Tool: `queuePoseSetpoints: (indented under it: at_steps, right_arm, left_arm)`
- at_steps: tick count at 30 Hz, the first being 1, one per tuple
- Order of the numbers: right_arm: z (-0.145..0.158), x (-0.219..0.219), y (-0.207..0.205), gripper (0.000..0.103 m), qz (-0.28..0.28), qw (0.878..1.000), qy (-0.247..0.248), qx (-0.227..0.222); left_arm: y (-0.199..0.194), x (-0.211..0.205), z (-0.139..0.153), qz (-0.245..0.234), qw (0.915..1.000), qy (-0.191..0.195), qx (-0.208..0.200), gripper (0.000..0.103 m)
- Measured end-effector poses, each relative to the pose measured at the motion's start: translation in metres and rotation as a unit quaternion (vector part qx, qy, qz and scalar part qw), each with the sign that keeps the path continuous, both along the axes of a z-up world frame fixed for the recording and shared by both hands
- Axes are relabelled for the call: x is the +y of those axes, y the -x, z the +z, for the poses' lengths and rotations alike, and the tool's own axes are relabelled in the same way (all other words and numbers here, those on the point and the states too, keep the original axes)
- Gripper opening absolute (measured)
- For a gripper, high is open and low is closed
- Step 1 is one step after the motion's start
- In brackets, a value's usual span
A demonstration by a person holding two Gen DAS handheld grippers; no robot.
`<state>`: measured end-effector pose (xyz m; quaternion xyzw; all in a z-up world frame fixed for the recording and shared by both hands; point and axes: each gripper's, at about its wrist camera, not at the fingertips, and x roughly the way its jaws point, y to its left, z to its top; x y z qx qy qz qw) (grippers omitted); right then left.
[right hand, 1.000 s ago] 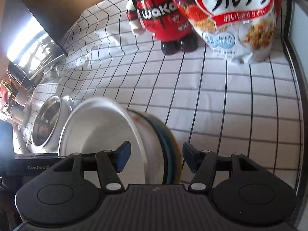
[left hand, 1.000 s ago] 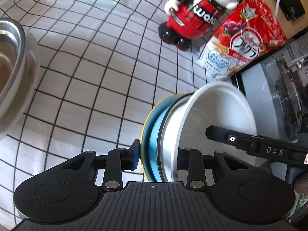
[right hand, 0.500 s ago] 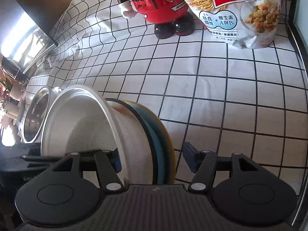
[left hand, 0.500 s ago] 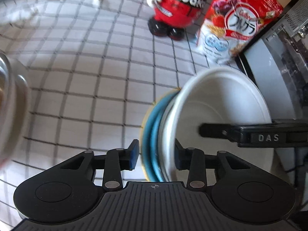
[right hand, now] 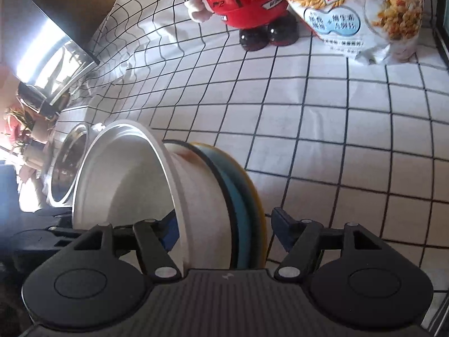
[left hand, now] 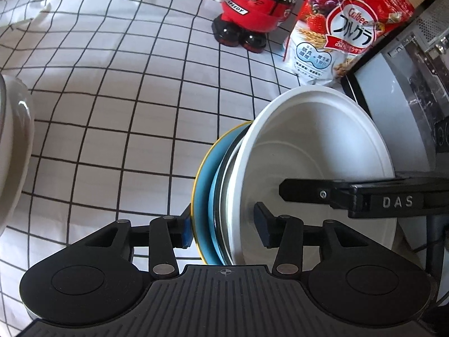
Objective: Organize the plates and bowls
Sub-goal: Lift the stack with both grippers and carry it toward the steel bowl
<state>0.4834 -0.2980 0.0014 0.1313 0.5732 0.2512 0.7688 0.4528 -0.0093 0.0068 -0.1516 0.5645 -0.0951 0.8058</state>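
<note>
Straddling a stack of dishes, the left gripper (left hand: 224, 229) has its jaws opening: the right-hand pad stands clear inside the white bowl (left hand: 314, 151), while the left-hand pad sits at the yellow rim of the blue plate (left hand: 203, 193), touching or just beside it; I cannot tell which. The stack fills the lower centre and right of the left wrist view, above the checked tablecloth (left hand: 112, 112).

In the right wrist view the right gripper (right hand: 224, 230) spans the same stack, its jaws also opening. One pad lies against the white bowl's (right hand: 126, 182) outer wall, the other stands apart from the plate's (right hand: 244, 196) edge.

A steel bowl (right hand: 67, 168) lies at middle left there. A red figurine (left hand: 252, 0) and a cereal bag (left hand: 345, 28) stand at the top of the left view.
</note>
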Motion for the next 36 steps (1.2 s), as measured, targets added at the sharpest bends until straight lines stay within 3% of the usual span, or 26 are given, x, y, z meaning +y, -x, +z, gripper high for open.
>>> queuePoseSetpoints:
  at_steps: [9, 16, 22, 36]
  right_arm:
    - [-0.005, -0.004, 0.002, 0.069, -0.008, 0.998, -0.047, 0.034]
    - [0.001, 0.002, 0.006, 0.068, -0.028, 0.999, -0.023, 0.03]
    - [-0.001, 0.003, 0.011, 0.067, -0.037, 0.997, -0.034, 0.05]
    - [0.05, 0.032, 0.015, 0.067, -0.048, 0.998, -0.015, 0.029]
  left_arm:
    - [-0.001, 0.008, -0.005, 0.015, 0.999, 0.035, 0.023, 0.045]
    - [-0.006, 0.003, -0.001, 0.023, 0.9987, 0.017, 0.042, 0.046]
    - [-0.005, 0.005, 0.005, 0.016, 0.9987, 0.001, 0.048, 0.046]
    - [-0.01, 0.036, 0.043, -0.005, 0.9994, 0.016, 0.032, 0.045]
